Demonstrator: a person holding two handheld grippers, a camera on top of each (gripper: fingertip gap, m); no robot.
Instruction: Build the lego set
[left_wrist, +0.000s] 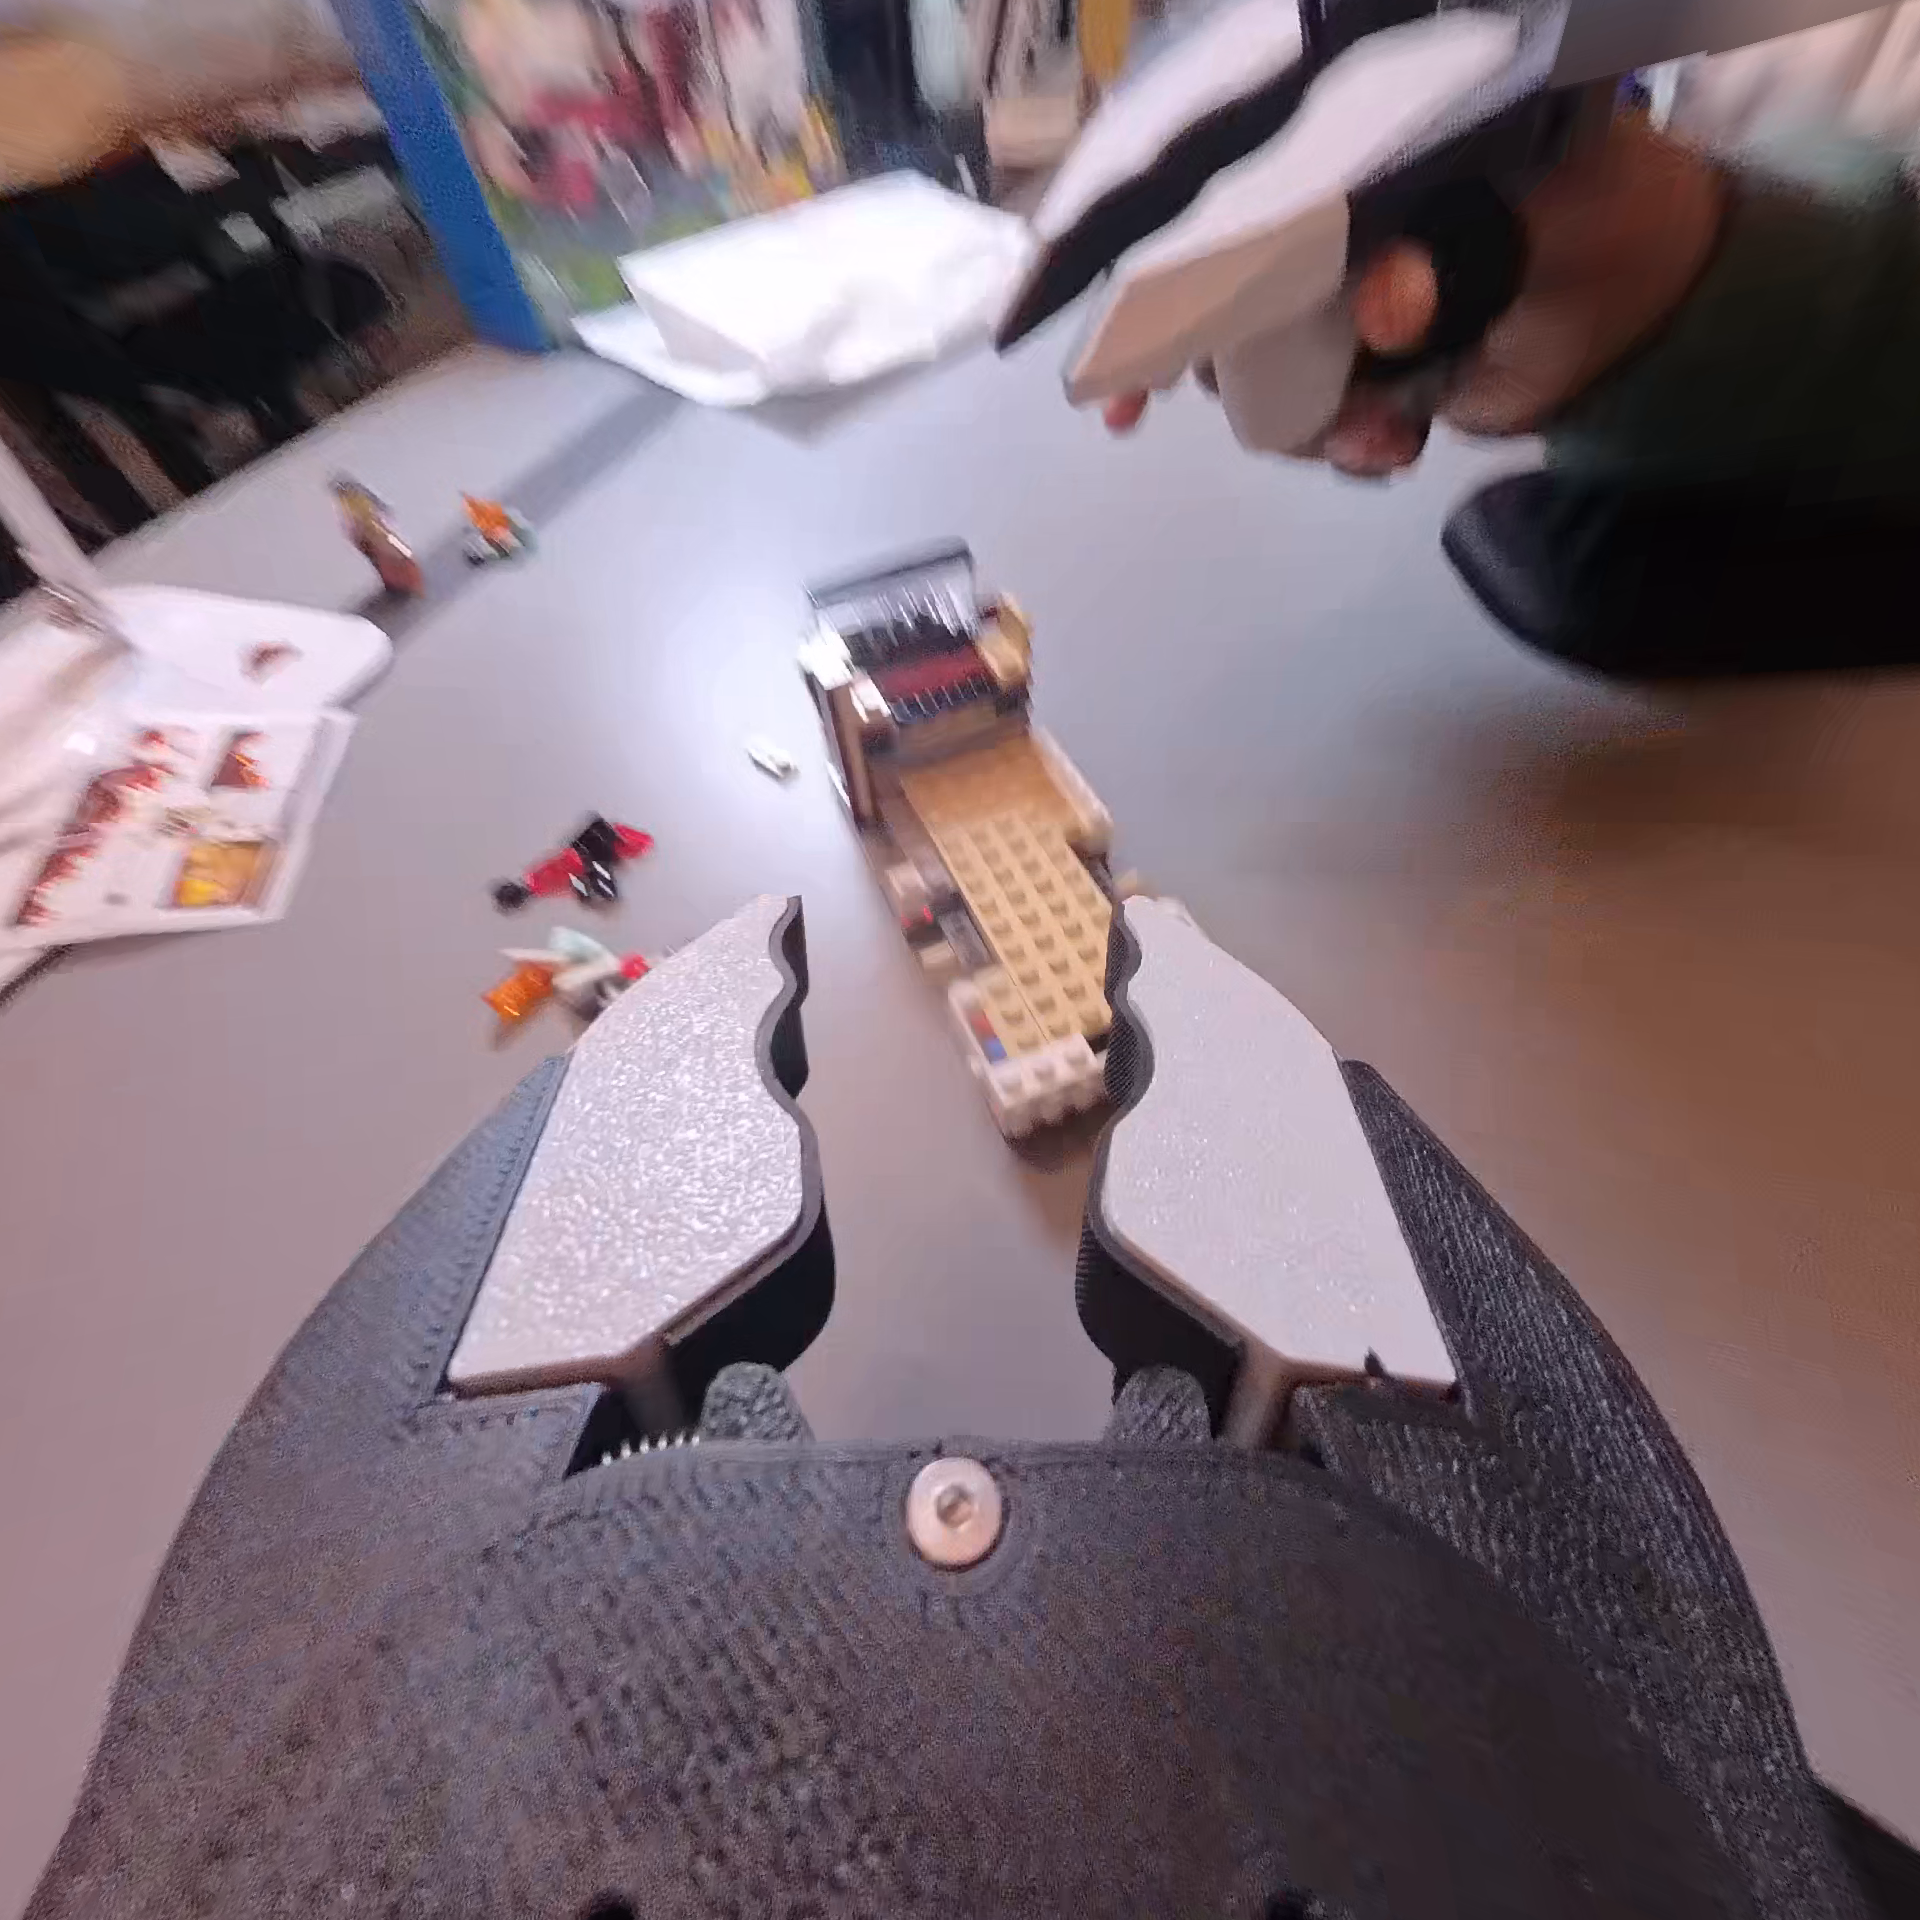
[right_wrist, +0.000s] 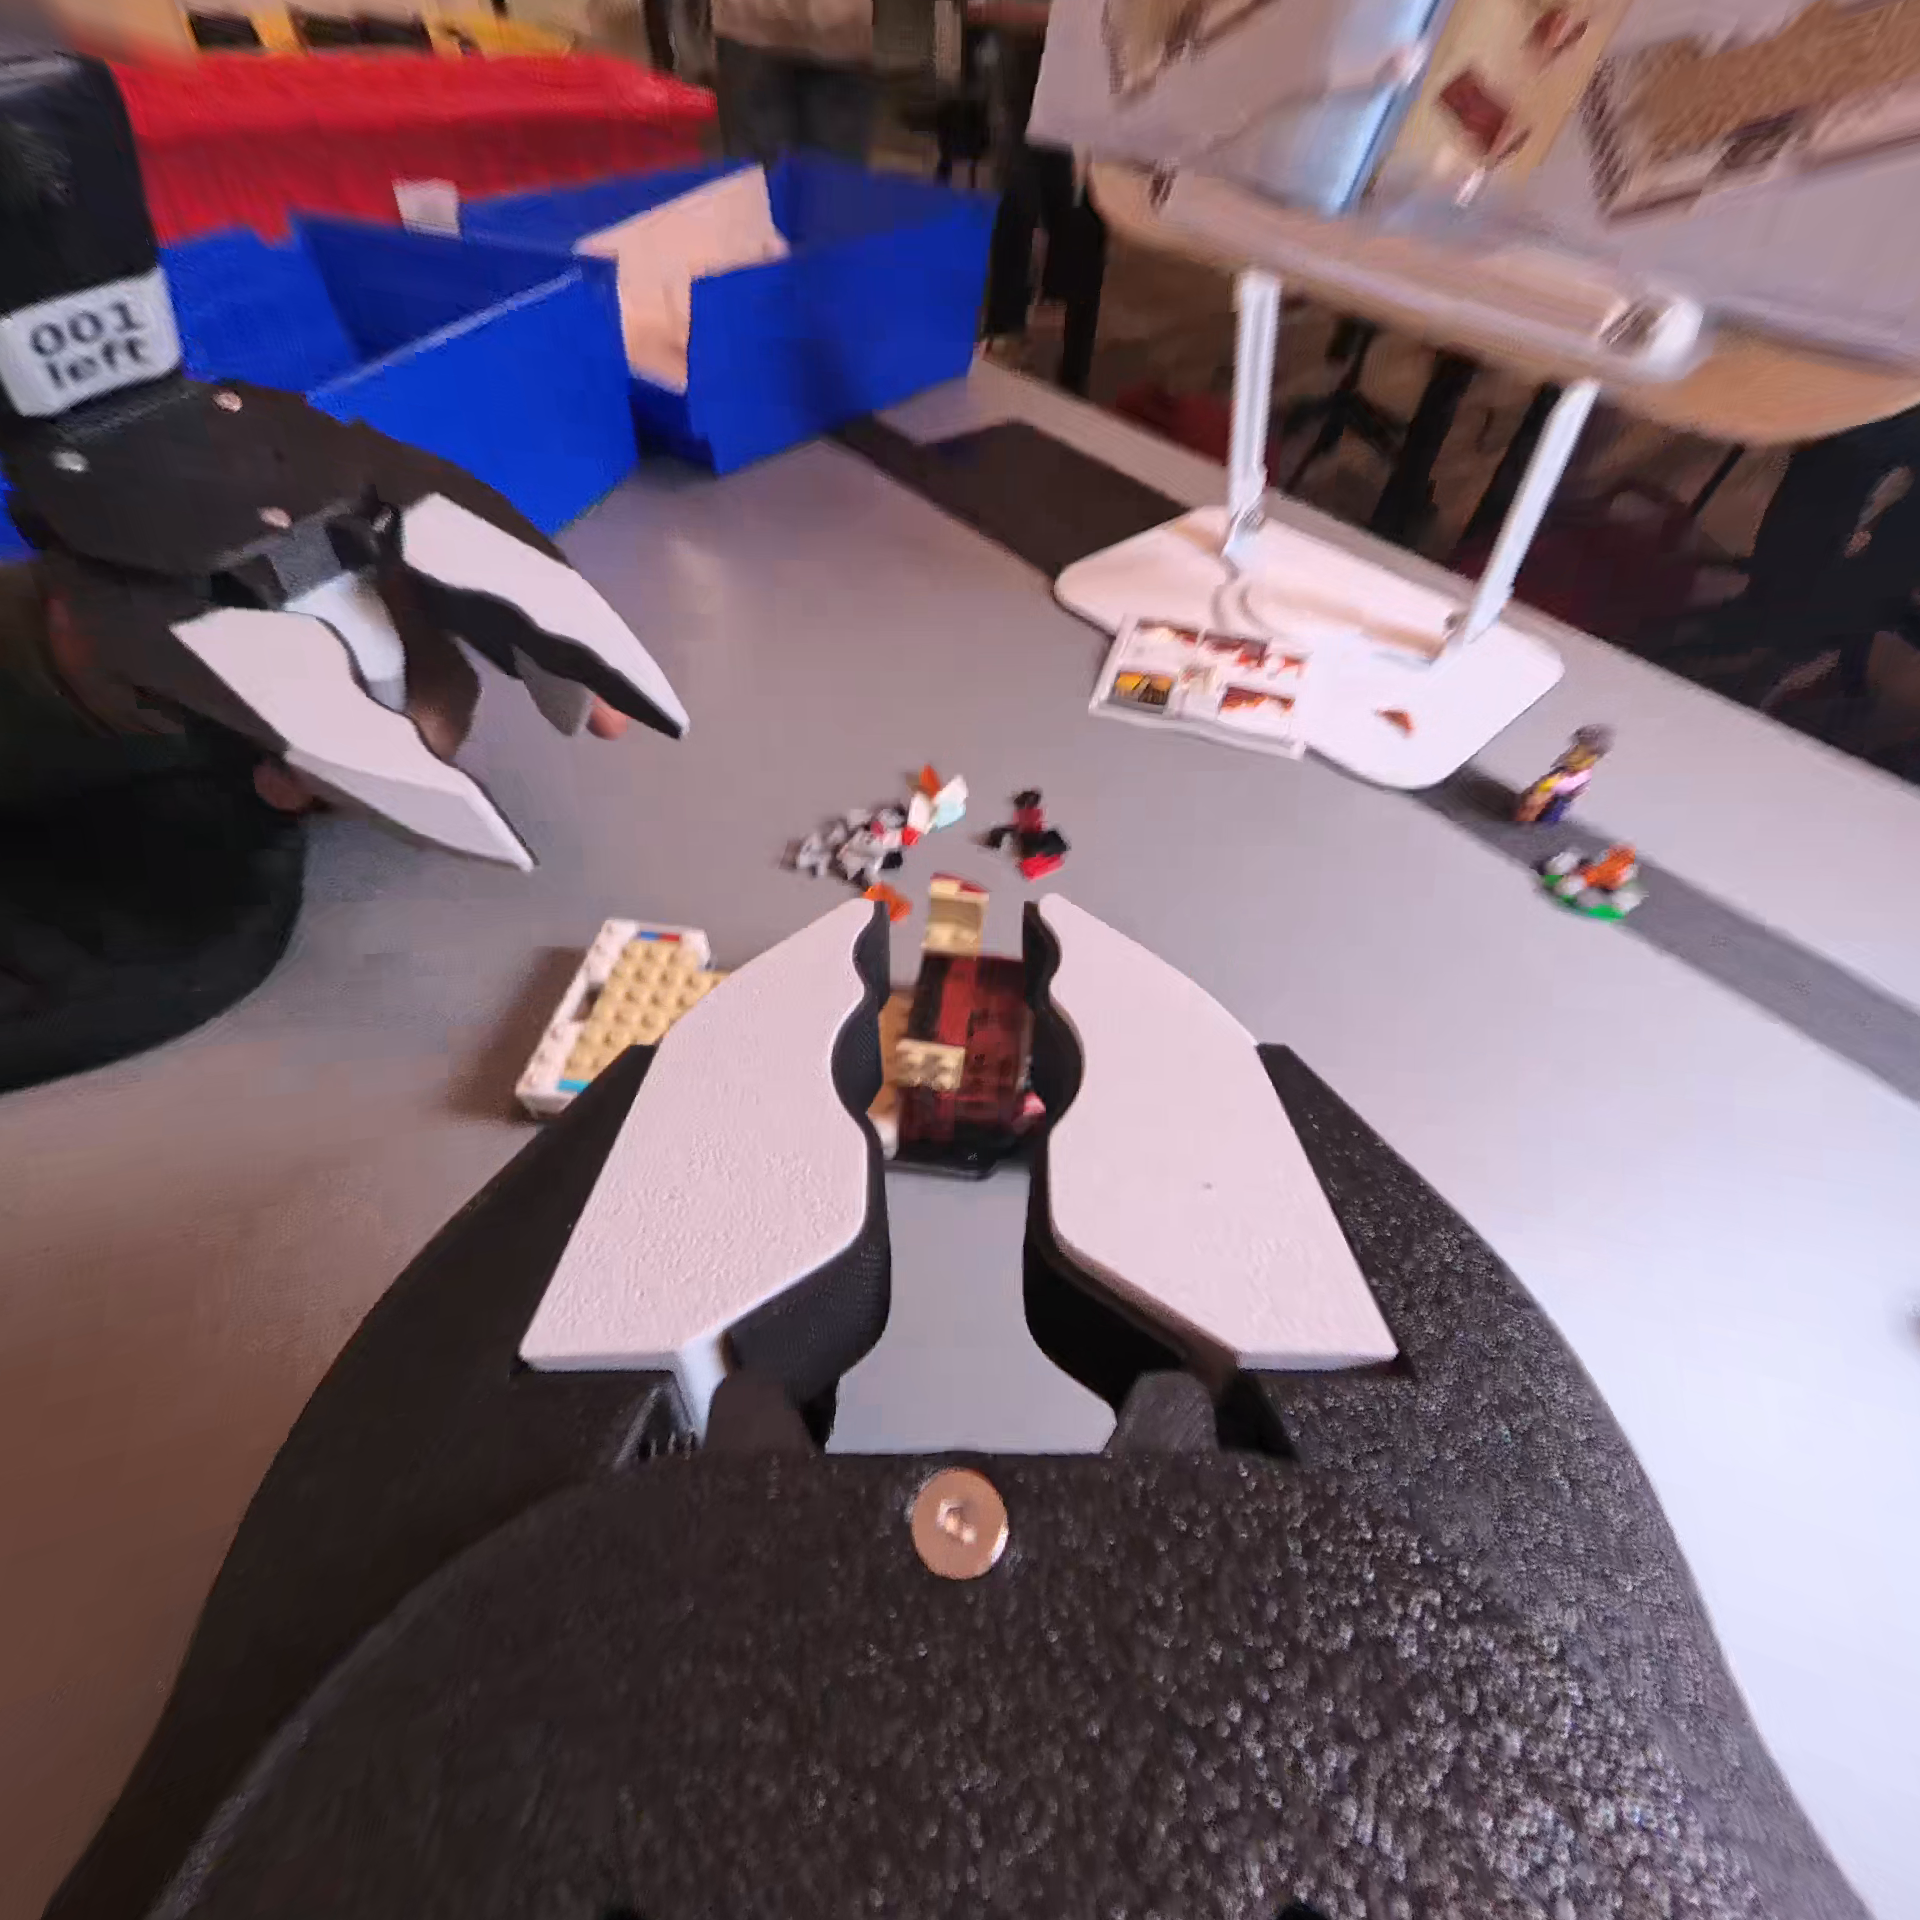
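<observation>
The partly built lego model (left_wrist: 997, 831) lies on the grey table: a long tan studded plate with white edging and a dark red and black block at its far end. In the right wrist view the tan plate (right_wrist: 634, 997) and the dark red block (right_wrist: 966, 1049) show. My left gripper (left_wrist: 961, 914) is open and empty, hovering over the near end of the model; it also shows in the right wrist view (right_wrist: 603, 795). My right gripper (right_wrist: 956, 914) is open and empty, above the dark red block, which shows through its gap. It is held high in the left wrist view (left_wrist: 1081, 343).
Loose pieces lie left of the model: a red and black cluster (left_wrist: 582, 857) and an orange and white cluster (left_wrist: 566, 977). An instruction booklet (left_wrist: 156, 821) lies by a white stand base (right_wrist: 1351, 623). A minifigure (right_wrist: 1564, 779), a small orange and green build (right_wrist: 1590, 873), blue bins (right_wrist: 623, 312) and a white bag (left_wrist: 821, 281) stand farther off. The gap from one gripper's tips to the other's is roughly 12 cm. My right tips are roughly 7 cm from the dark red block (right_wrist: 966, 1049). It is also in sight in the left wrist view (left_wrist: 971, 649).
</observation>
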